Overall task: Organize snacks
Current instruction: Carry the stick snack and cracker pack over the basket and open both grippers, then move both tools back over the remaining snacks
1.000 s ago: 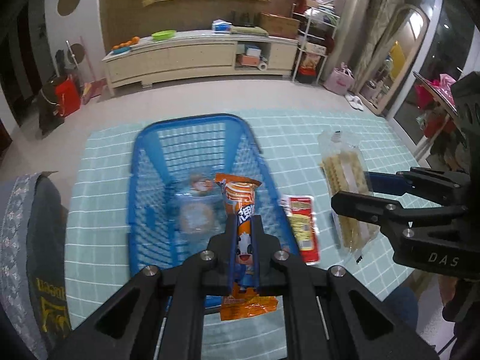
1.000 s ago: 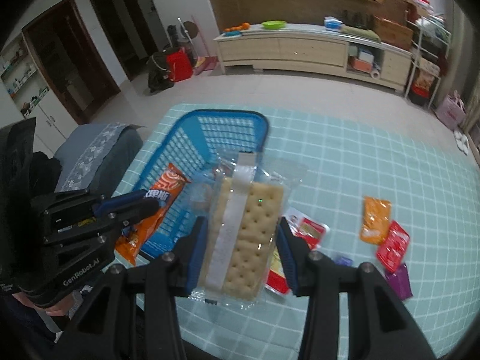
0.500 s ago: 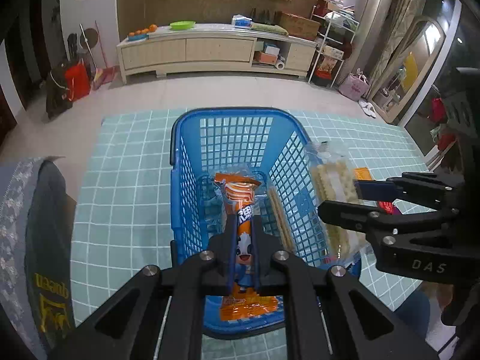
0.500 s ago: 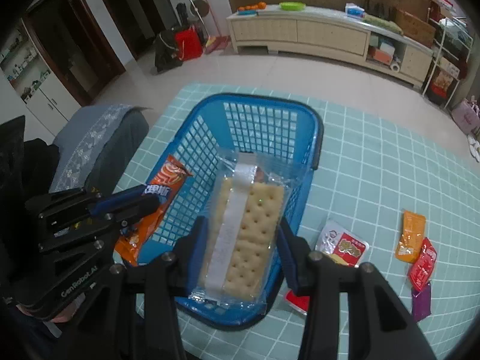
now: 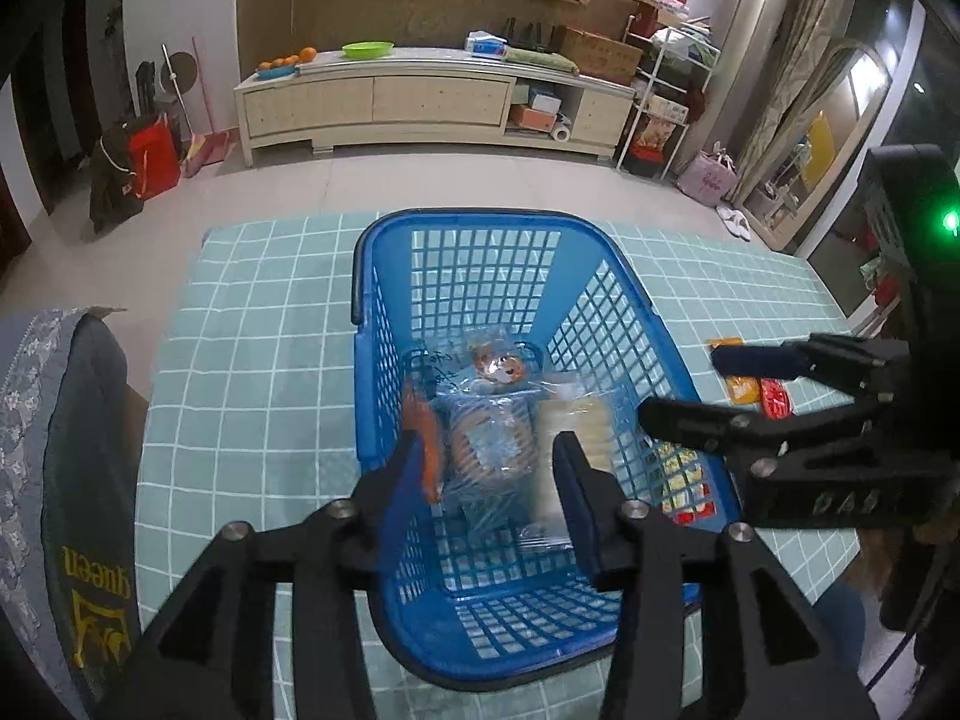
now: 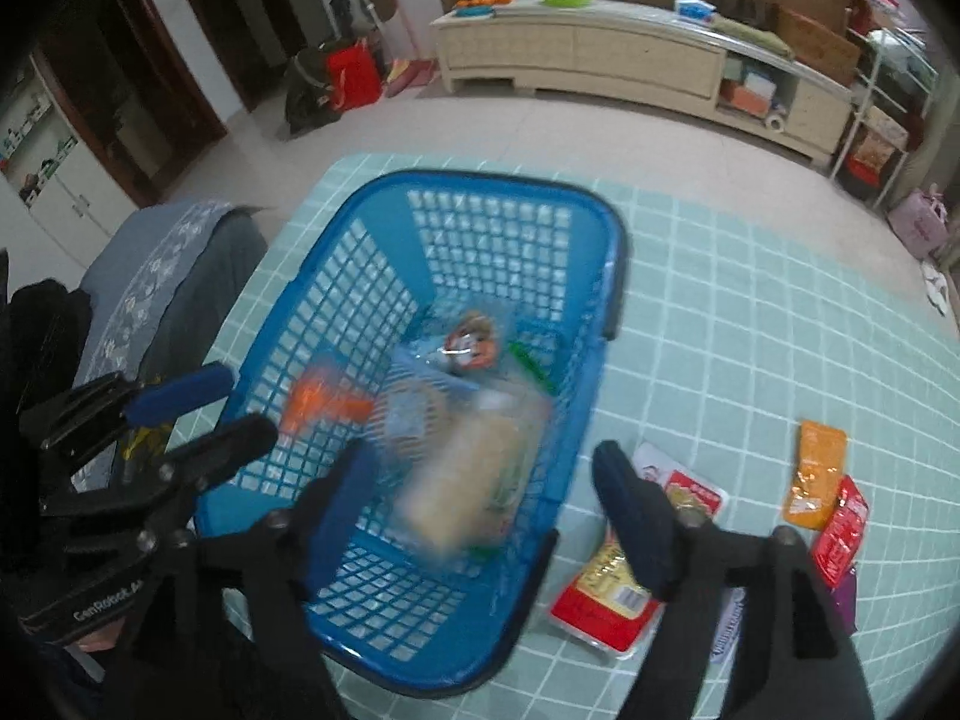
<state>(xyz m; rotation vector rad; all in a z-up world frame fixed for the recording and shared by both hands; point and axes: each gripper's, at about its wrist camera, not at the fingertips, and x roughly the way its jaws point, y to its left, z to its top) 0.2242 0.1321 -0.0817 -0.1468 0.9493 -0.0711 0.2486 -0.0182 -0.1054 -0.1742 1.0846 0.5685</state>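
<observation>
**Two packets drop into the blue basket as both grippers let go**

Both tools tilt steeply down over the near end of the blue basket [image 5: 480,276]. The left hand-held gripper [image 5: 486,480] has its jaws opening, with nothing pressed between the pads; the orange snack stick [image 5: 427,444] lies just off its left finger, inside the basket against the left wall, its long axis running roughly away from the camera. The right hand-held gripper [image 6: 480,504] is opening too, jaws spread wide; the clear-wrapped cracker packet [image 6: 474,480], blurred, sits free between them over the basket floor, its long axis running lengthwise along the basket. Between the two packets lies a clear bag of round biscuits [image 5: 489,441], and beyond it a small cartoon-printed pouch [image 5: 495,363]. The basket stands lengthwise on the teal checked table [image 6: 750,324]. Just outside its right wall a red-and-yellow packet [image 6: 606,588] lies flat; farther right, an orange sachet [image 6: 816,474] and a red sachet [image 6: 843,531] rest side by side, touching.
</observation>
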